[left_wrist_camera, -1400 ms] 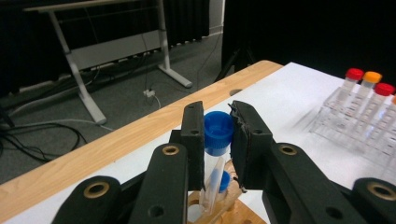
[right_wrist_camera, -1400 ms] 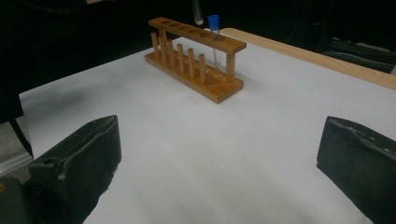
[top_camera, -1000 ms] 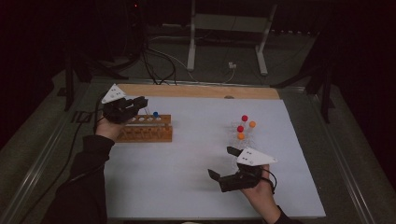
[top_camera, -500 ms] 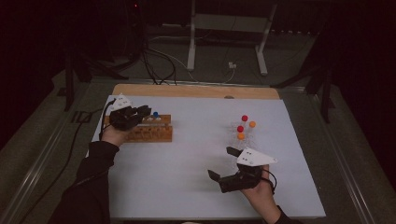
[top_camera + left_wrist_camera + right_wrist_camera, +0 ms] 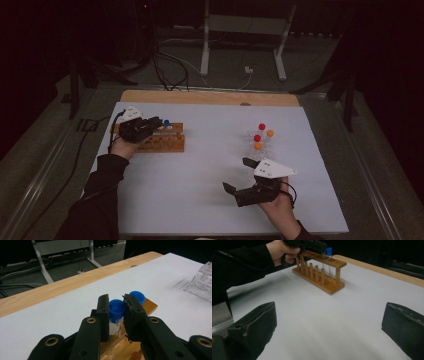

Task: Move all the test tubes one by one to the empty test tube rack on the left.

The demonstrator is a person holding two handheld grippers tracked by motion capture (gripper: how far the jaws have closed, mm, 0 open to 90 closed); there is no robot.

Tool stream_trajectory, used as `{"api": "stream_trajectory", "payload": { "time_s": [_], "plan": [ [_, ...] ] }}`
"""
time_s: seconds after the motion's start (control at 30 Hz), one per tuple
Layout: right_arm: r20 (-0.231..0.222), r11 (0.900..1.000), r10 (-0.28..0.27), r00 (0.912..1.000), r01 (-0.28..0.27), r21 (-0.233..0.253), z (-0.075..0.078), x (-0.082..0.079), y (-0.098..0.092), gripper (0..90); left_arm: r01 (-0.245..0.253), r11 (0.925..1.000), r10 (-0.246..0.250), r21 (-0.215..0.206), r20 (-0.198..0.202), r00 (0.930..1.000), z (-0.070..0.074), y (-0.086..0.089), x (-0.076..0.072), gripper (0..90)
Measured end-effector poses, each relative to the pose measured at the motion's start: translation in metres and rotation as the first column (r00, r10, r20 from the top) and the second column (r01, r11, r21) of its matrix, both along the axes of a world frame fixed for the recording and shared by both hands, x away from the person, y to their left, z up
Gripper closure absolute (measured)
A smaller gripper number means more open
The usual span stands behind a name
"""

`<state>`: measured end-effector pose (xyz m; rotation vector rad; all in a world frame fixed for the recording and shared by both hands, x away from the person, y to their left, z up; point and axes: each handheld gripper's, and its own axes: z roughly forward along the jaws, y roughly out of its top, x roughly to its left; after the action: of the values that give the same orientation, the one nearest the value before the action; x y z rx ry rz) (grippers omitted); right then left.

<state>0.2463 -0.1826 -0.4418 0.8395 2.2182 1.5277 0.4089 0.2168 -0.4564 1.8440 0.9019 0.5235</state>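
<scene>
A wooden tube rack (image 5: 162, 145) stands at the left of the white table. Two blue-capped tubes stand in its right end. My left gripper (image 5: 150, 125) hovers over the rack top. In the left gripper view its jaws press both sides of the nearer blue-capped tube (image 5: 116, 312), shut on its cap while the tube stands in the rack (image 5: 150, 305); the second blue cap (image 5: 137, 297) is just beyond. My right gripper (image 5: 237, 174) rests low near the front right, open and holding nothing. Its view looks across to the rack (image 5: 322, 277) and a blue-capped tube (image 5: 329, 252).
A clear plastic rack (image 5: 260, 142) holding red- and orange-capped tubes stands right of centre, just beyond my right gripper. A wooden board (image 5: 210, 97) runs along the table's far edge. White tabletop (image 5: 200, 165) lies open between the two racks.
My left gripper has slid right along the wooden rack's top to the blue-capped tubes. The right gripper has stayed where it was.
</scene>
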Motion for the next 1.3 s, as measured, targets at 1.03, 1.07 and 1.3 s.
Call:
{"api": "stream_trajectory", "payload": {
  "time_s": [1.03, 1.07, 1.3],
  "plan": [
    [0.051, 0.974, -0.224, 0.9733, 0.225, -0.011, 0.021, 0.032, -0.074, 0.0, 0.132, 0.9828, -0.131, -0.129, 0.017, 0.9912, 0.022, 0.007, -0.075, 16.3],
    [0.041, 0.972, -0.232, 0.9720, 0.232, -0.019, 0.018, 0.033, -0.074, 0.0, 0.141, 0.9816, -0.140, -0.128, 0.012, 0.9900, 0.021, 0.005, -0.079, 15.1],
    [0.004, 0.962, -0.269, 0.9632, 0.269, -0.043, 0.005, 0.040, -0.072, 0.0, 0.239, 0.9638, -0.242, -0.119, -0.015, 0.9701, 0.014, -0.010, -0.098, 7.3]
  ]
}}
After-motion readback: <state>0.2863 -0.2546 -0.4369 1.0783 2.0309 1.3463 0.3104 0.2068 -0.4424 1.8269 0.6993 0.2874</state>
